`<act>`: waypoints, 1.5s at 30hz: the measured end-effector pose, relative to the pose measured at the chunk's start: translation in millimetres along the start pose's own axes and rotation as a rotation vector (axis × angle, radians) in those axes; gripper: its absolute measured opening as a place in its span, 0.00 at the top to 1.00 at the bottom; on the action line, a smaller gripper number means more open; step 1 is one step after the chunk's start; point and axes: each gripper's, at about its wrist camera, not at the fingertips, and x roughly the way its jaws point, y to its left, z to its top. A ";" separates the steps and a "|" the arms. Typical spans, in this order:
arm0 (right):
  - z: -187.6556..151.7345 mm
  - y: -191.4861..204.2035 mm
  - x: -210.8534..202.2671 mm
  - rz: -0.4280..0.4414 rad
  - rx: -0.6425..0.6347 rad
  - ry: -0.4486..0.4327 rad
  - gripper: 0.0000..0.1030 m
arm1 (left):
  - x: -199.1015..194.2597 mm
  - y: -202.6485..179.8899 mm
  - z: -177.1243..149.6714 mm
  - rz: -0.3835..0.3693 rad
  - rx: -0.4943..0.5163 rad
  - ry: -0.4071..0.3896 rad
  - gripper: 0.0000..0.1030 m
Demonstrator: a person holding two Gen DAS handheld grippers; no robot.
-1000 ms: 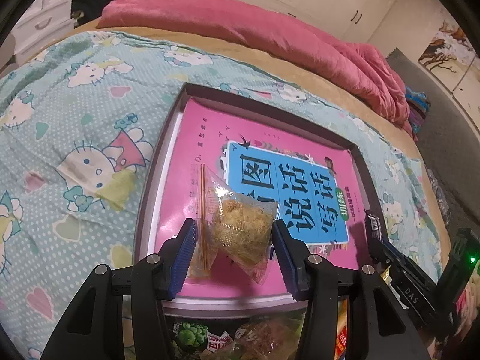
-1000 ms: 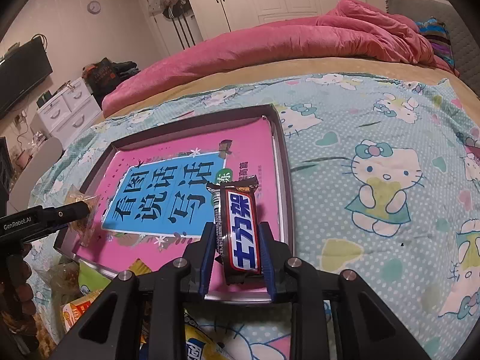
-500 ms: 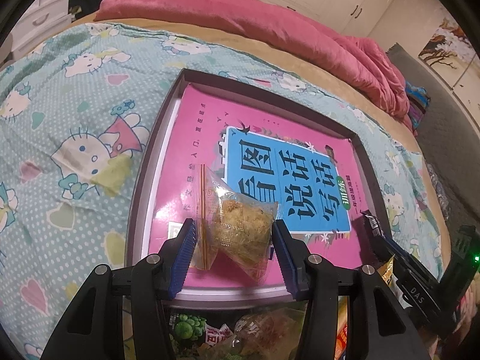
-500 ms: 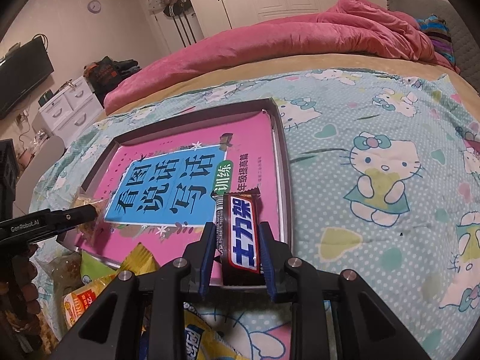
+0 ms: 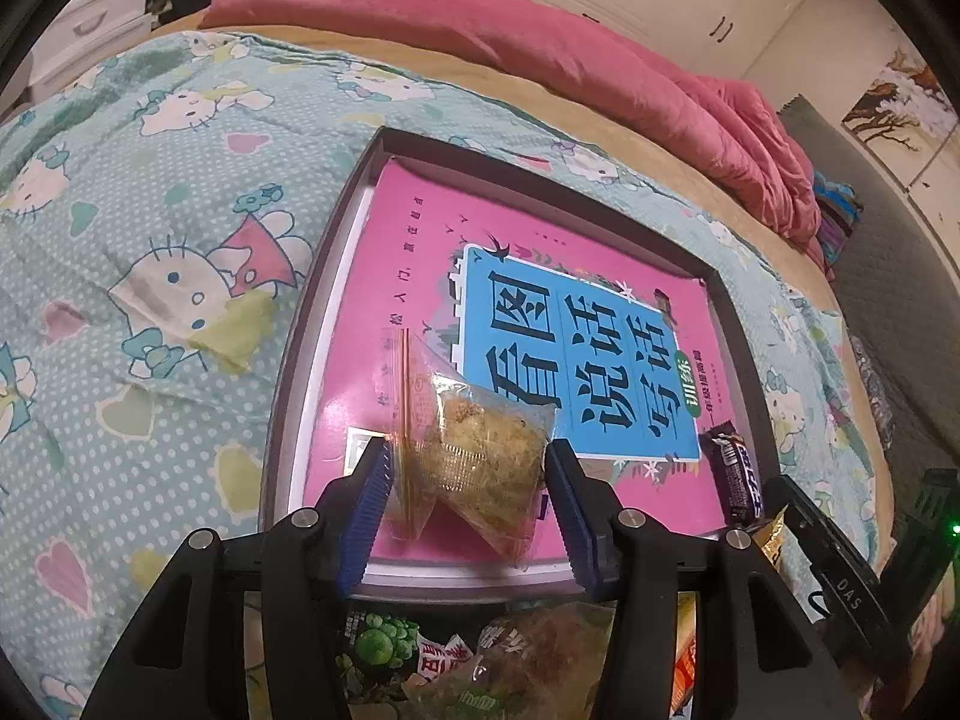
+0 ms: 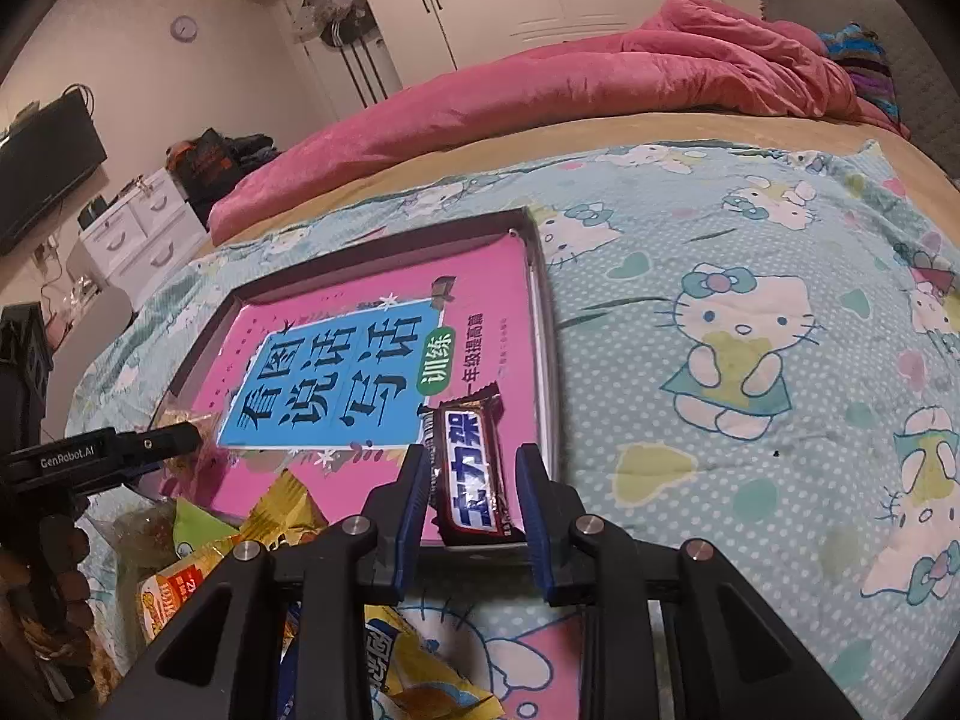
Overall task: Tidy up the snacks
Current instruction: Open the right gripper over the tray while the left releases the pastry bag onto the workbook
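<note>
A dark-rimmed tray (image 5: 312,312) with a pink and blue printed liner lies on the bed; it also shows in the right wrist view (image 6: 543,324). My left gripper (image 5: 468,480) holds a clear bag of golden floss pastry (image 5: 480,462) over the tray's near left corner. My right gripper (image 6: 474,489) has its jaws spread, with a brown chocolate bar (image 6: 471,468) lying between them on the tray's near right corner. The bar also shows in the left wrist view (image 5: 735,474).
A pile of loose snack packets (image 5: 480,666) lies just in front of the tray; it also shows in the right wrist view (image 6: 240,546). A Hello Kitty blanket (image 6: 750,360) covers the bed. A pink duvet (image 6: 600,84) lies along the far side.
My right gripper's jaws have spread apart and let go of the chocolate bar, which now lies on the tray. My left gripper still holds the pastry bag and has pulled back slightly.
</note>
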 end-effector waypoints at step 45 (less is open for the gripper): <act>-3.0 21.9 -45.5 0.041 -0.084 -0.113 0.47 | -83.2 -50.1 -27.5 -0.157 0.179 -0.095 0.21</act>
